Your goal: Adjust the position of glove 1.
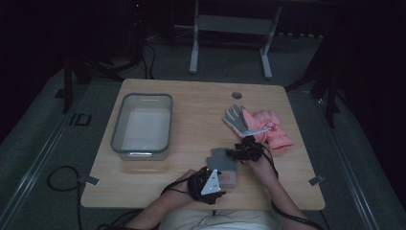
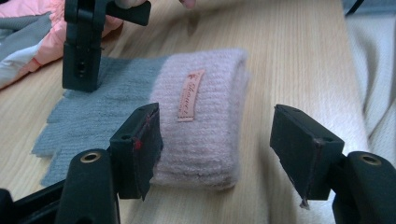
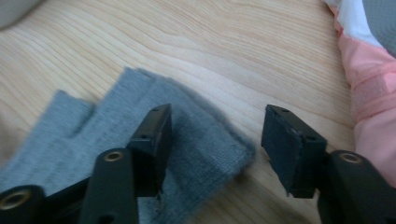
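Note:
A knit glove (image 1: 221,162) with a grey hand and a pink cuff lies flat near the table's front edge. In the left gripper view my left gripper (image 2: 217,140) straddles the pink cuff (image 2: 205,93), which bears a small tag. Its left pad is at the cuff's side and its right pad stands clear, so it is open. My right gripper (image 3: 217,140) hangs open over the edge of the grey finger part (image 3: 93,135), with one jaw above the fabric and the other over bare wood. A finger (image 2: 81,56) of that gripper appears beyond the glove in the left gripper view.
A pair of pink and grey padded gloves (image 1: 258,124) lies right of centre, close behind my right gripper (image 1: 234,153). A clear plastic bin (image 1: 142,125) sits at the left of the wooden table (image 1: 201,100). A person's lap is at the front edge.

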Motion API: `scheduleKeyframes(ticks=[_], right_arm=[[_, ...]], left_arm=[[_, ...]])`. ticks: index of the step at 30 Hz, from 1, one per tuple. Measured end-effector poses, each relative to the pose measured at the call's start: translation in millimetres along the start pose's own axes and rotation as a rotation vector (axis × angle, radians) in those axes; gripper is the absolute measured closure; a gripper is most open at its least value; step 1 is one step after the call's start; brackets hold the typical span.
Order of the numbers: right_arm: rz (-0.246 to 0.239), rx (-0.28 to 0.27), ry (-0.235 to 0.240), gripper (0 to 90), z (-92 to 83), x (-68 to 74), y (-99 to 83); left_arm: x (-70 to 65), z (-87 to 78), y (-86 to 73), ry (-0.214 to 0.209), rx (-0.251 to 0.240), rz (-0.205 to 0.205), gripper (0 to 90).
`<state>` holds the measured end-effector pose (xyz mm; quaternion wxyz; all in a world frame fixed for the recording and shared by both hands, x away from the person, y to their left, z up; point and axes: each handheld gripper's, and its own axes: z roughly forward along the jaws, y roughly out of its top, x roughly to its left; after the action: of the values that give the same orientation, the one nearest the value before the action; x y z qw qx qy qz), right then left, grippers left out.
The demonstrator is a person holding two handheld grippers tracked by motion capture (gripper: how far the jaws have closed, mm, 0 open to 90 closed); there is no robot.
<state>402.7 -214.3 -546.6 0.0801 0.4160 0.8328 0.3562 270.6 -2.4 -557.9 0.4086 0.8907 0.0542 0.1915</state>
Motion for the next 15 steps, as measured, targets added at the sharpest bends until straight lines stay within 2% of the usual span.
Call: scheduleKeyframes(ticks=[3,6,9,10,12,13,14,15], right_arm=[[-0.007,-0.007,-0.016,36.9,0.0,-1.1,-1.8],[-0.004,-0.005,-0.001,37.8,0.6,-1.8,-2.6],[-0.009,-0.007,0.007,40.2,0.3,-1.5,-3.3],[-0.013,-0.01,0.011,44.5,0.2,-0.9,-3.9],[-0.017,-0.015,0.03,47.1,-0.2,-0.2,-5.4],[-0.026,-0.014,0.034,55.2,-0.4,-0.1,-5.7],[-0.011,-0.004,0.071,59.1,-0.5,-0.1,-5.3],[-0.005,0.001,0.076,61.2,-0.3,0.2,-4.8]], left_arm=[[-1.3,1.3,-0.7,0.012,0.003,0.007,33.2],[-3.5,3.5,0.2,0.034,0.03,0.041,34.5],[-4.5,4.2,1.3,0.058,0.042,0.067,40.0],[-5.8,4.4,1.3,0.073,0.049,0.087,42.2],[-10.9,5.6,0.9,0.113,0.065,0.152,45.6],[-12.3,6.1,0.9,0.13,0.069,0.166,48.8],[-13.0,6.3,0.5,0.138,0.07,0.173,51.1],[-12.8,6.0,0.3,0.14,0.067,0.17,53.2]])
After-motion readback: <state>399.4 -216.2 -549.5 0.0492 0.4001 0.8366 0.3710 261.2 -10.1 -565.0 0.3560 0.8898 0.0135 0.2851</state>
